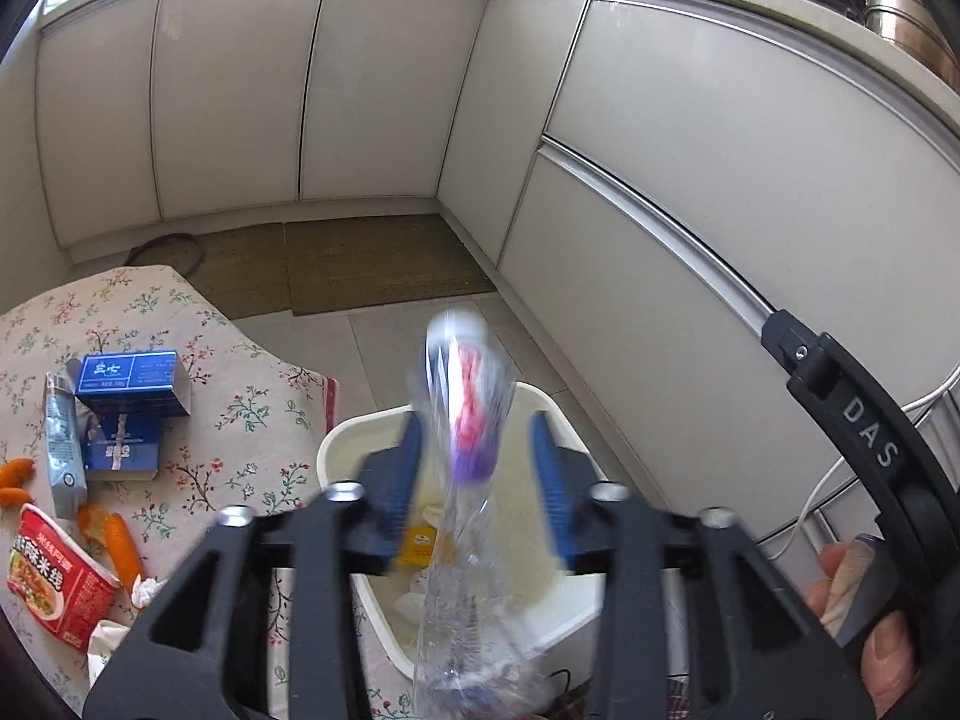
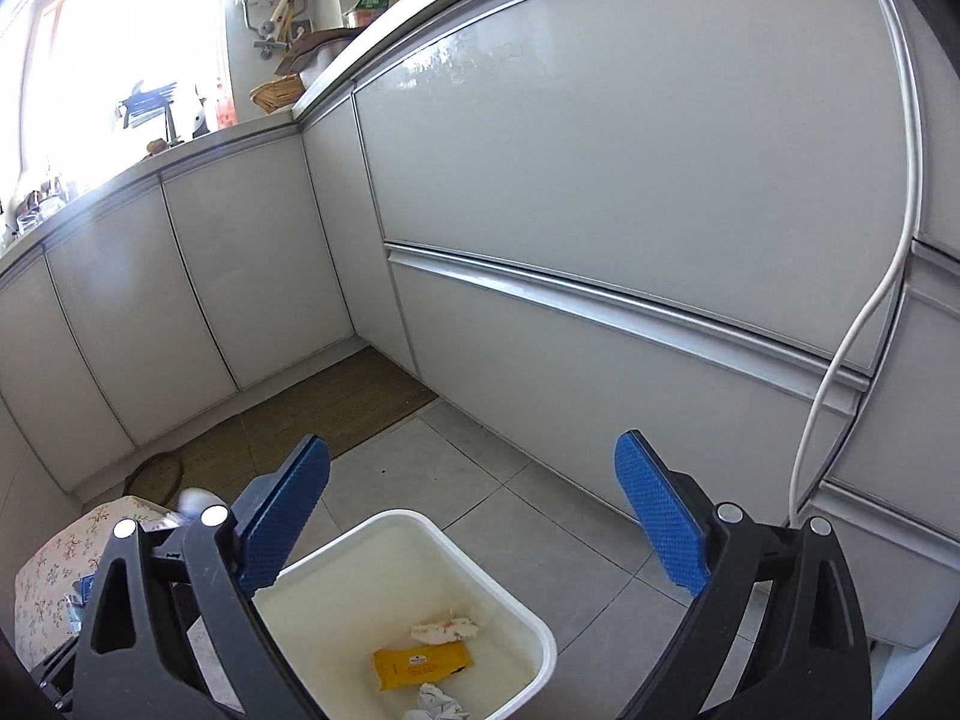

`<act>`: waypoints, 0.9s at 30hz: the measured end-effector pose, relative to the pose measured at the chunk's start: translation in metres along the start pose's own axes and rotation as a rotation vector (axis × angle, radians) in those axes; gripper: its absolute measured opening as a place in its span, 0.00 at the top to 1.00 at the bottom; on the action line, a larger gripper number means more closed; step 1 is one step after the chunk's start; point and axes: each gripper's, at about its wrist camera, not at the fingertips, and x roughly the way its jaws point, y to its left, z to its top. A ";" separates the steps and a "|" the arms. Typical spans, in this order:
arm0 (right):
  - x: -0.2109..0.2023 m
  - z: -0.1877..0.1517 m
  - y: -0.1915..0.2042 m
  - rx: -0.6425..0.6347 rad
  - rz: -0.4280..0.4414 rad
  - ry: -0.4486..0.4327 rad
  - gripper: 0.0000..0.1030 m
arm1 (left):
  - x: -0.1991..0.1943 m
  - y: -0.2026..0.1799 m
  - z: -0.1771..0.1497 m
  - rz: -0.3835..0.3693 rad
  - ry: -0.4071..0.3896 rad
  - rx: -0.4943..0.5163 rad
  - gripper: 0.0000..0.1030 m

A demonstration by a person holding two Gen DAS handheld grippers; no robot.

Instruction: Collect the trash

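Presently the clear plastic bottle (image 1: 462,468) hangs blurred between the left claw (image 1: 477,468) pads, apparently untouched, above the white bin (image 1: 336,438); light, crushable, slippery: grip mid-body; right claw (image 2: 474,516) wide, empty.

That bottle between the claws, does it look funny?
Yes. The clear plastic bottle is blurred and tilted between the left claw's blue pads without touching them, above the white bin. It seems to be dropping in.
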 end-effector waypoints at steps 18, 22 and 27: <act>-0.010 -0.015 0.044 -0.085 0.092 0.040 0.06 | -0.053 0.042 0.005 0.256 -0.136 0.005 0.07; -0.013 -0.023 0.066 -0.125 0.120 0.050 0.06 | -0.061 0.063 0.003 0.283 -0.134 -0.041 0.07; -0.018 -0.035 0.093 -0.179 0.153 0.060 0.06 | -0.071 0.088 0.000 0.324 -0.135 -0.089 0.07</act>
